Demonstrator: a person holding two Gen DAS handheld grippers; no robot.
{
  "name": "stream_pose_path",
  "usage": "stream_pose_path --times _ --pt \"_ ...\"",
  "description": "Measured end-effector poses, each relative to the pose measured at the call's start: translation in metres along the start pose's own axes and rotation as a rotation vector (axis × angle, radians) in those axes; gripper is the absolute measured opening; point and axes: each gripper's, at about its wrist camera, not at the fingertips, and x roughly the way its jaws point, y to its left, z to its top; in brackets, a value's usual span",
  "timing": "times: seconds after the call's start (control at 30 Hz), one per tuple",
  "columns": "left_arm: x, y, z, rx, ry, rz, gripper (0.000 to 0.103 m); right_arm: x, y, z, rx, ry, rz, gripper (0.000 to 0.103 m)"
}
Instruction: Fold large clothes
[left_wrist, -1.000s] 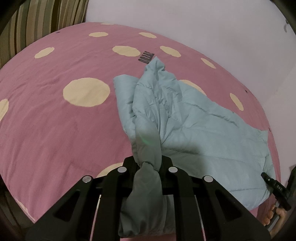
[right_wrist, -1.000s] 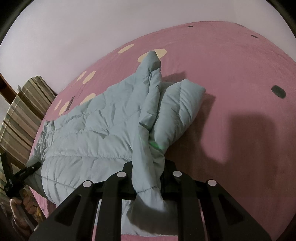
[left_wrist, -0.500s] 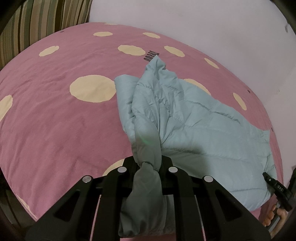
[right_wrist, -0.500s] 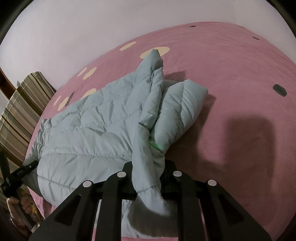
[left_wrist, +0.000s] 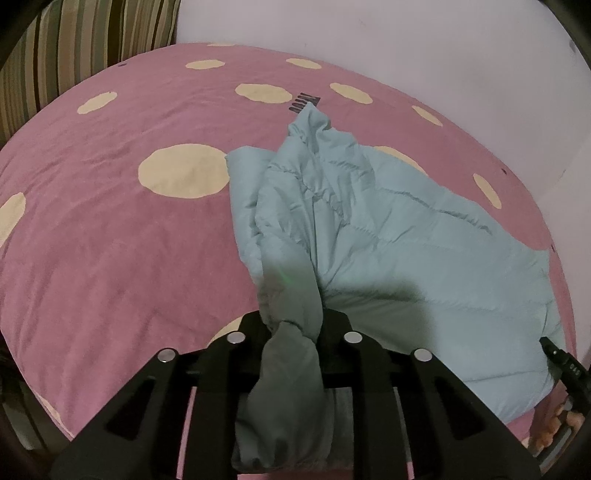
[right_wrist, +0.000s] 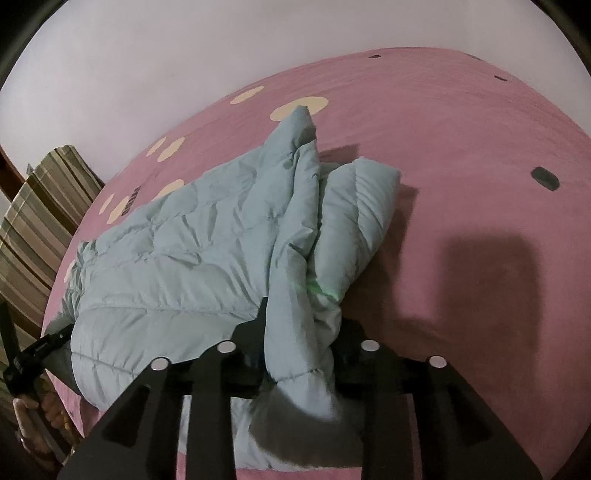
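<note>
A pale blue-green puffer jacket (left_wrist: 388, 240) lies spread on a pink bed cover (left_wrist: 110, 240) with cream dots. My left gripper (left_wrist: 291, 317) pinches a bunched corner of it, and its jaws are opening, with the fabric still squeezed between the pads. In the right wrist view the jacket (right_wrist: 184, 266) has a sleeve (right_wrist: 362, 214) folded beside it. My right gripper (right_wrist: 303, 321) is also opening; a jacket edge hangs loosely through the wider gap. Each view shows the other gripper at the jacket's far corner: the right gripper (left_wrist: 561, 362), the left gripper (right_wrist: 33, 350).
The bed cover (right_wrist: 480, 147) runs on to the right of the jacket. A striped cushion (left_wrist: 74, 48) stands at the bed's left end, seen also as the striped cushion (right_wrist: 37, 206). A white wall (left_wrist: 406, 44) runs behind. A hand (right_wrist: 48, 410) holds the left gripper.
Both pairs of jaws have spread apart, the right pair clearly more than the left. The jacket lies as before and neither hand has shifted.
</note>
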Motion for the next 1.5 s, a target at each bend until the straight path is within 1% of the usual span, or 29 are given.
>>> stream_pose_path --times 0.03,0.07,0.1,0.13,0.17,0.2,0.23,0.33,0.4,0.43,0.5,0.57,0.6,0.63,0.73,0.77,0.9,1.0,1.1,1.23,1.37,1.5 --pt "0.0 0.0 0.0 0.001 0.0 0.003 0.022 -0.001 -0.002 0.0 0.003 0.0 -0.003 0.041" --pt "0.0 0.001 -0.001 0.0 -0.002 0.007 0.028 -0.003 -0.004 0.0 0.008 -0.003 -0.01 0.044" --pt "-0.001 0.001 -0.001 0.001 0.001 0.012 0.033 -0.006 -0.007 0.0 0.012 -0.006 -0.018 0.05" --pt "-0.003 0.002 -0.001 0.002 0.003 0.009 0.034 -0.008 -0.008 0.0 0.016 -0.01 -0.024 0.055" --pt "-0.004 0.004 -0.001 0.004 0.005 0.006 0.04 -0.014 -0.011 0.001 0.023 -0.023 -0.034 0.057" --pt "-0.006 0.005 -0.001 0.004 0.006 0.006 0.051 -0.018 -0.013 0.002 0.027 -0.033 -0.043 0.059" --pt "-0.01 0.006 -0.001 0.005 0.001 0.005 0.054 -0.021 -0.015 0.003 0.029 -0.041 -0.055 0.062" --pt "-0.023 0.009 0.0 0.036 -0.013 -0.002 0.057 -0.038 -0.016 0.009 0.028 -0.082 -0.102 0.066" --pt "-0.032 0.008 0.003 0.06 -0.028 0.006 0.064 -0.049 -0.01 0.014 0.012 -0.111 -0.131 0.066" --pt "-0.036 0.009 0.004 0.067 -0.035 0.007 0.064 -0.052 -0.007 0.015 0.003 -0.119 -0.136 0.066" --pt "-0.045 0.009 0.01 0.076 -0.046 0.01 0.066 -0.061 0.01 0.018 -0.032 -0.147 -0.129 0.066" --pt "-0.05 0.008 0.015 0.08 -0.054 0.019 0.07 -0.065 0.03 0.019 -0.073 -0.167 -0.099 0.066" --pt "-0.051 0.007 0.017 0.084 -0.057 0.021 0.07 -0.065 0.042 0.019 -0.102 -0.17 -0.082 0.062" --pt "-0.051 0.005 0.02 0.092 -0.057 0.025 0.07 -0.06 0.057 0.02 -0.136 -0.163 -0.067 0.055" --pt "-0.043 0.001 0.027 0.105 -0.032 0.033 0.071 -0.041 0.086 0.02 -0.186 -0.108 -0.002 0.045" --pt "-0.041 0.001 0.028 0.104 -0.026 0.031 0.071 -0.029 0.1 0.019 -0.207 -0.079 0.018 0.044" --pt "-0.031 0.002 0.034 0.093 0.01 0.023 0.071 -0.002 0.144 0.018 -0.272 -0.035 0.049 0.044" --pt "-0.027 0.001 0.04 0.108 0.015 0.031 0.071 0.009 0.165 0.012 -0.328 -0.022 0.025 0.044" --pt "-0.022 0.002 0.045 0.111 0.019 0.035 0.071 0.027 0.174 0.006 -0.343 0.017 -0.008 0.044" --pt "-0.012 0.004 0.049 0.106 0.039 0.014 0.071 0.056 0.173 -0.009 -0.36 0.081 -0.053 0.044" --pt "-0.003 0.004 0.053 0.095 0.058 -0.002 0.071 0.063 0.174 -0.017 -0.366 0.086 -0.066 0.044" --pt "0.007 0.005 0.058 0.094 0.078 0.01 0.071 0.064 0.172 -0.017 -0.363 0.09 -0.063 0.044"
